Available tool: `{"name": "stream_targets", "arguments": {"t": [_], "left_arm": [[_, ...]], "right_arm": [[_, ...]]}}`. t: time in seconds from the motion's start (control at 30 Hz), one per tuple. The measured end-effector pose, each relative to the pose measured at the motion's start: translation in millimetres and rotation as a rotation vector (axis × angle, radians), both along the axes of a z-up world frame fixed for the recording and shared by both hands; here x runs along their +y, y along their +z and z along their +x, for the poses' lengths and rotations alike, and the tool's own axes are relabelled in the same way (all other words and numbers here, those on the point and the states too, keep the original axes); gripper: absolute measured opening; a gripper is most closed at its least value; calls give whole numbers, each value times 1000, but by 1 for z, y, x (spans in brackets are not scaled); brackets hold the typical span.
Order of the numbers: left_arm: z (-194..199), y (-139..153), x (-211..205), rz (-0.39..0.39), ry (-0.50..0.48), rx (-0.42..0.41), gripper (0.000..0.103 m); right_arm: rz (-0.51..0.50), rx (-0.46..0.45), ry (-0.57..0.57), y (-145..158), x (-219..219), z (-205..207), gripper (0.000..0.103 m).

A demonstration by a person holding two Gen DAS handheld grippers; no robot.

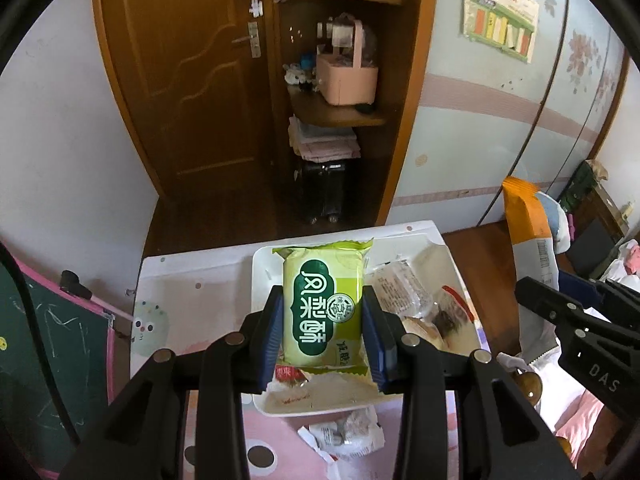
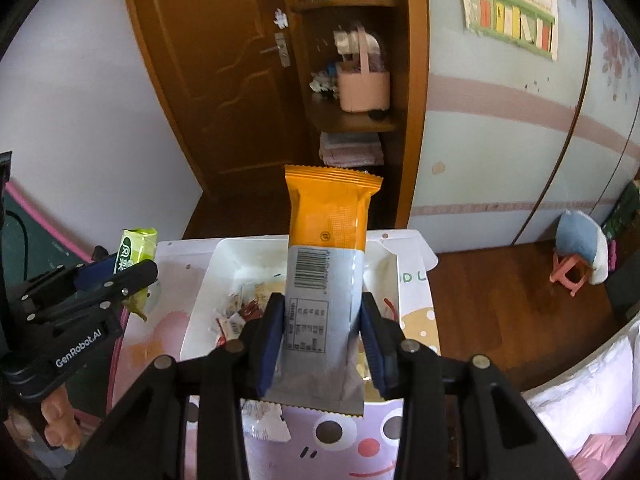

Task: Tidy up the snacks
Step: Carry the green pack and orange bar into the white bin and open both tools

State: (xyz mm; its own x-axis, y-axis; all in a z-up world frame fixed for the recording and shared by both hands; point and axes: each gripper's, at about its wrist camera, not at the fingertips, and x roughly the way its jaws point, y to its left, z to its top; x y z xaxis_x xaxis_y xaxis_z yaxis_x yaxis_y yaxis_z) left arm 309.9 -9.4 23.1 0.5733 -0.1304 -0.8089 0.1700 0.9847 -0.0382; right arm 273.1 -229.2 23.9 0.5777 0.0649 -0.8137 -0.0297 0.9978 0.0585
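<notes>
My left gripper (image 1: 323, 332) is shut on a green snack packet (image 1: 324, 300) and holds it above a white tray (image 1: 258, 276) on a small table. My right gripper (image 2: 323, 340) is shut on an orange and grey snack packet (image 2: 326, 264), held upright above the same tray (image 2: 208, 276). The orange packet also shows at the right of the left wrist view (image 1: 530, 240). The left gripper with the green packet shows at the left of the right wrist view (image 2: 134, 248). Several small wrapped snacks (image 1: 404, 292) lie in the tray.
A loose wrapped snack (image 1: 344, 432) lies on the cartoon tablecloth (image 2: 352, 440) in front of the tray. A wooden door (image 1: 192, 80) and corner shelves with a pink basket (image 1: 346, 76) stand behind the table. A chalkboard (image 1: 44, 344) is at the left, a pink stool (image 2: 572, 272) at the right.
</notes>
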Motion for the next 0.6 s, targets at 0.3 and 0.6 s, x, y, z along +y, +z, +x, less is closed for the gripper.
{"name": "stream_targets", "arguments": {"t": [0.3,0.6], "left_arm": [[42,-48,0,-14,10,88,35],[58,-74,-1,12,18,116,37]], "right_arm": [[-1,93,-34,-43,0,40,39],[-14,132,-33,-64,4,63,42]]}}
